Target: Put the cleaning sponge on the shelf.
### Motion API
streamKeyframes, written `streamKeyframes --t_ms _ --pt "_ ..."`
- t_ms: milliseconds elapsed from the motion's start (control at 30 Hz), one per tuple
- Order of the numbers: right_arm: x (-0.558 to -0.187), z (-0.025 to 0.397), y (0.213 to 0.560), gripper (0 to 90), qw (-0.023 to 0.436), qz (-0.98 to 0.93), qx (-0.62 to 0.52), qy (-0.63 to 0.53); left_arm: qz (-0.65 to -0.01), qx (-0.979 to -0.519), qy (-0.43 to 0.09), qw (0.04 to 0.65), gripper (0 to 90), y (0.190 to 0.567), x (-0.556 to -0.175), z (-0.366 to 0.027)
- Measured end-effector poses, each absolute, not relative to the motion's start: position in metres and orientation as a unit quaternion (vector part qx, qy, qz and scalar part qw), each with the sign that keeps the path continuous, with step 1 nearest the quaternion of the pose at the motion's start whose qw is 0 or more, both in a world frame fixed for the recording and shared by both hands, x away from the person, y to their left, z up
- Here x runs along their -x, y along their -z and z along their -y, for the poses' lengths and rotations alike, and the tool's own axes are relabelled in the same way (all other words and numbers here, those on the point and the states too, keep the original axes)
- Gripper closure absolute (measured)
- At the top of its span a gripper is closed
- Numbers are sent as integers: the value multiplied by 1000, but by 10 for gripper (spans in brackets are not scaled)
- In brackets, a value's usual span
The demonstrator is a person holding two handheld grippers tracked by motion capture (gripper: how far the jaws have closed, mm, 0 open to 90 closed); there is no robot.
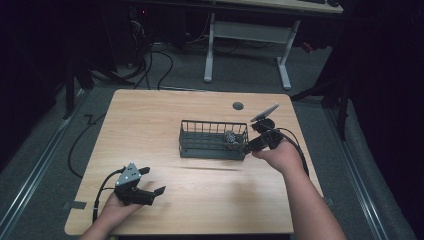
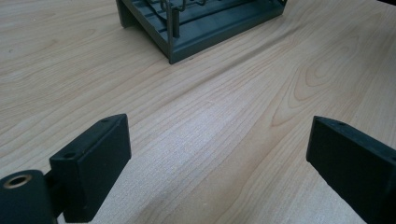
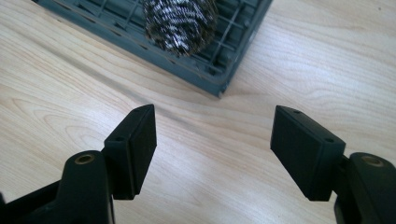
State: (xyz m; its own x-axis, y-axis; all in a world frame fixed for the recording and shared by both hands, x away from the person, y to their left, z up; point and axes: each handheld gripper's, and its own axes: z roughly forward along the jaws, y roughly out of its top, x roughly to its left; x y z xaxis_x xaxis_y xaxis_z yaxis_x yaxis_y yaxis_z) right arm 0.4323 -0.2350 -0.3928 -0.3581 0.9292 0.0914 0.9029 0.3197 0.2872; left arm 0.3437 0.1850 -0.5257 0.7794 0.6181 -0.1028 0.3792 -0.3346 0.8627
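The right gripper (image 3: 212, 140) stood with its jaws spread wide and empty, over bare table (image 3: 289, 51). Just above it in the frame sat the corner of a grey wire basket (image 3: 219, 81), a steel scrubber (image 3: 180, 21) inside. At the lower left of the high view, the left gripper (image 1: 150, 182) was likewise agape, well apart from the basket.

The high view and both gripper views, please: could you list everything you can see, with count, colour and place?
Table: one, light wood, centre.
Wire basket: one, dark grey, on the table right of centre.
Steel scourer: one, silvery, inside the basket at its right end.
Grommet hole: one, dark, near the table's far edge.
Desk frame: one, white, on the floor beyond.
Left gripper: one, black, open, near the front left edge.
Right gripper: one, black, open, beside the basket's right end.
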Motion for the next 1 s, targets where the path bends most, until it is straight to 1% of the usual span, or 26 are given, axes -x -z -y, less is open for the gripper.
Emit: streamKeyframes --t_ms 133,367,733,800,1000 --pt "-422 238 397 309 49 -813 -560 -153 -309 -808 -122 486 72 526 -344 -184" --pt "-398 236 412 307 86 -832 -519 -177 -309 -809 -121 485 72 526 -344 -184" --pt "-359 242 446 325 114 -805 -510 -280 -308 -812 -123 481 72 526 -343 -184" --pt "-351 243 454 325 132 -805 -499 -292 -307 -812 -123 481 72 526 -343 -183" --pt "-329 244 477 323 166 -801 -481 -316 -307 -813 -124 478 72 526 -342 -182"
